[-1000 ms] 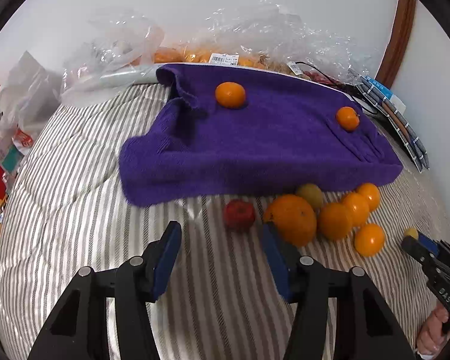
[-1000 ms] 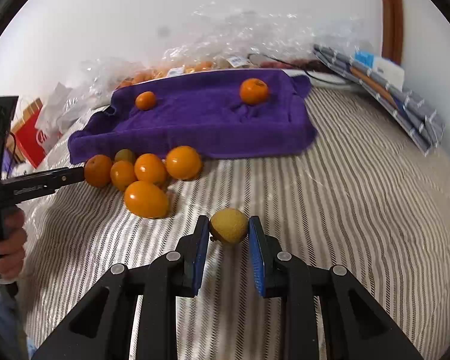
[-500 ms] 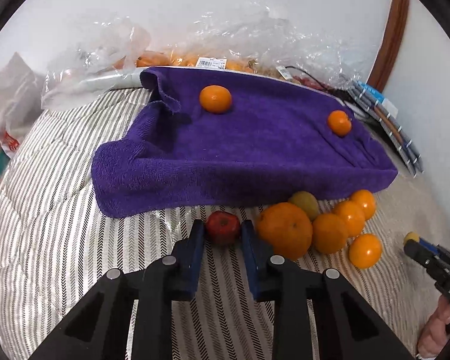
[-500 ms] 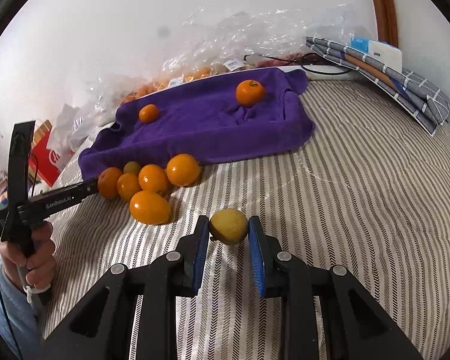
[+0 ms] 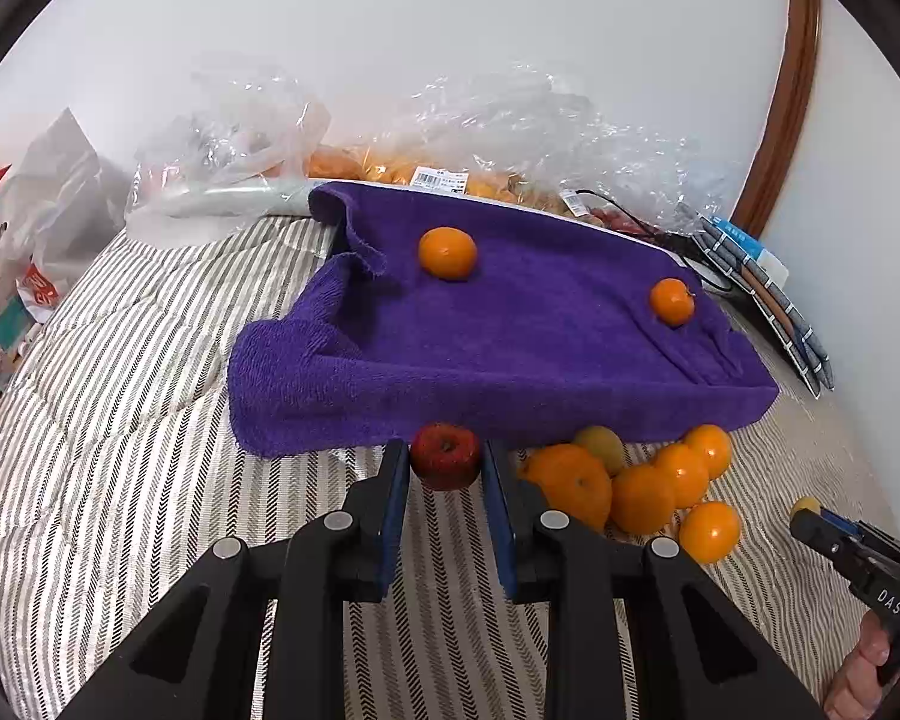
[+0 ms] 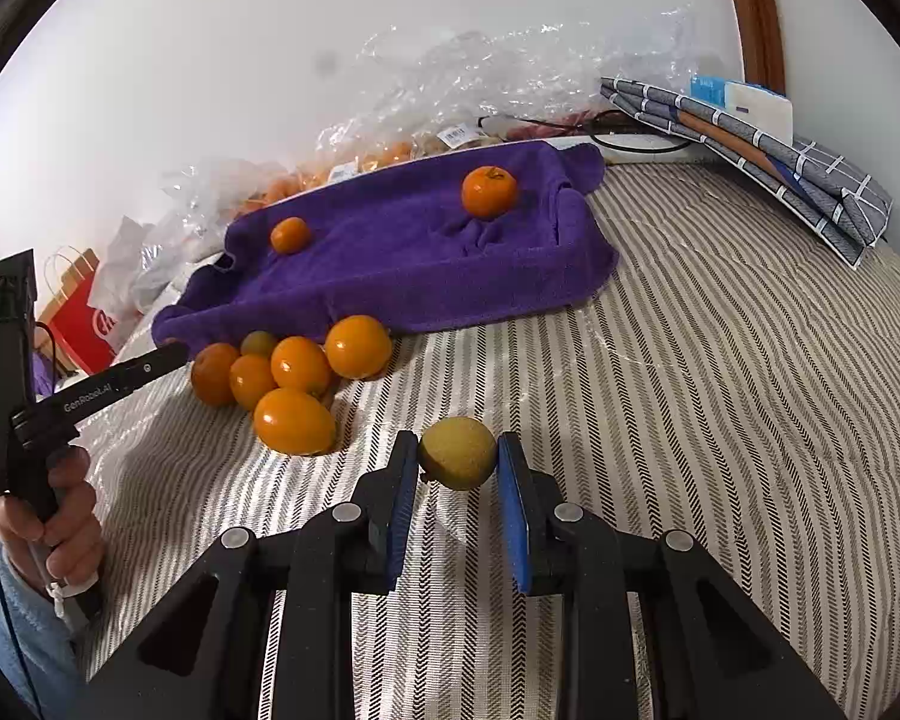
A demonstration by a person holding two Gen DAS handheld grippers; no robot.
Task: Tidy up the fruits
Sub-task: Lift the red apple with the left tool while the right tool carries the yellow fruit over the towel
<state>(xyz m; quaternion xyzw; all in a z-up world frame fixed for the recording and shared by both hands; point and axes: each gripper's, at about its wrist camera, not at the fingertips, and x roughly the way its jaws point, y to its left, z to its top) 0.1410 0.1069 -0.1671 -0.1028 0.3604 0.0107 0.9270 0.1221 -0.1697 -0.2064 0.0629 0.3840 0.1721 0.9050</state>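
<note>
The left gripper [image 5: 445,468] clamps a red apple [image 5: 446,456] at the purple towel's [image 5: 510,348] front edge, apparently just off the striped bed [image 5: 120,420]. The right gripper [image 6: 458,462] pinches a yellow-green fruit [image 6: 458,452]. Two oranges [image 5: 447,252] sit on the towel; a pile of oranges [image 6: 294,381] lies beside it.

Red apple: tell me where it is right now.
In the left wrist view the apple sits between the left tool's fingers, just in front of the purple towel's near edge, with the orange pile to its right.
</note>
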